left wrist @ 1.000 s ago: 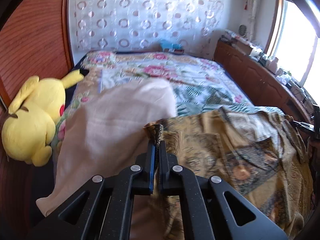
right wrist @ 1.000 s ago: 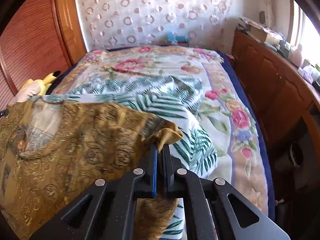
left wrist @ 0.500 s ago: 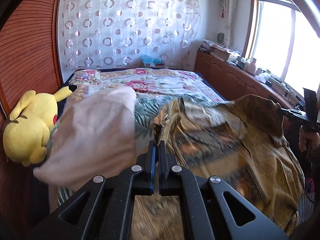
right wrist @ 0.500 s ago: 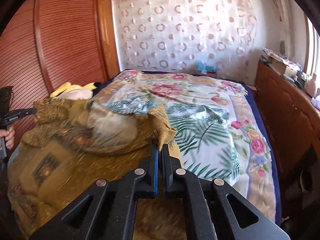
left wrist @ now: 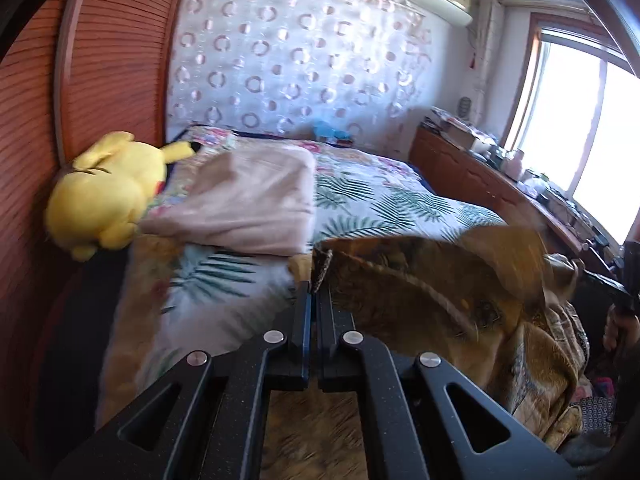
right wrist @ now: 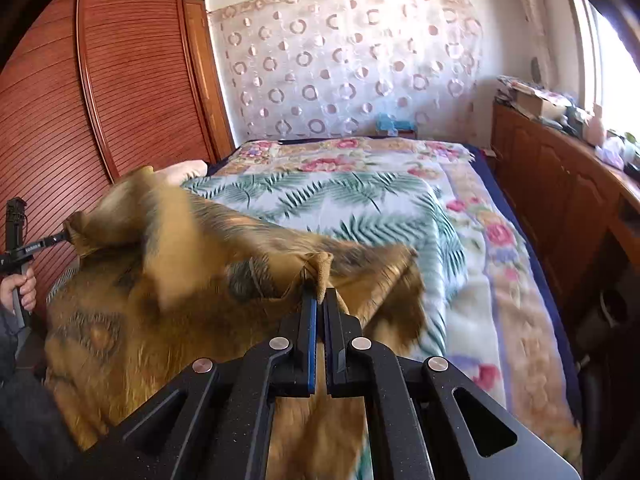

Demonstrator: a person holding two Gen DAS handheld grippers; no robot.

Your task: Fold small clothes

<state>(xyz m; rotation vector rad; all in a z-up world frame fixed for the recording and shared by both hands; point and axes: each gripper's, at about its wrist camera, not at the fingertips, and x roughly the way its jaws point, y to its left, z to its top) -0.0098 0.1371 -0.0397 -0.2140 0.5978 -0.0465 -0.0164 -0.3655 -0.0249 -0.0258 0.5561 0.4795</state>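
Observation:
A brown-gold patterned garment (left wrist: 432, 296) hangs in the air between both grippers, above the near end of the bed, blurred by motion. My left gripper (left wrist: 314, 294) is shut on one corner of it. My right gripper (right wrist: 319, 298) is shut on the other corner (right wrist: 320, 264); the garment (right wrist: 168, 280) spreads left from it. In the right wrist view the left gripper (right wrist: 60, 236) shows far left, pinching the garment's edge. In the left wrist view the right gripper (left wrist: 588, 268) shows at the far right edge.
The bed (left wrist: 384, 204) has a floral and fern-print cover (right wrist: 400, 200). A folded pink cloth (left wrist: 244, 200) and a yellow plush toy (left wrist: 108, 192) lie at its left side. A wooden wardrobe (right wrist: 120, 80) stands left, a cluttered wooden cabinet (right wrist: 560, 176) right.
Both grippers have lifted the garment off the bed and swung it through the air; it now hangs higher and bunched, and more of the bedcover shows beneath.

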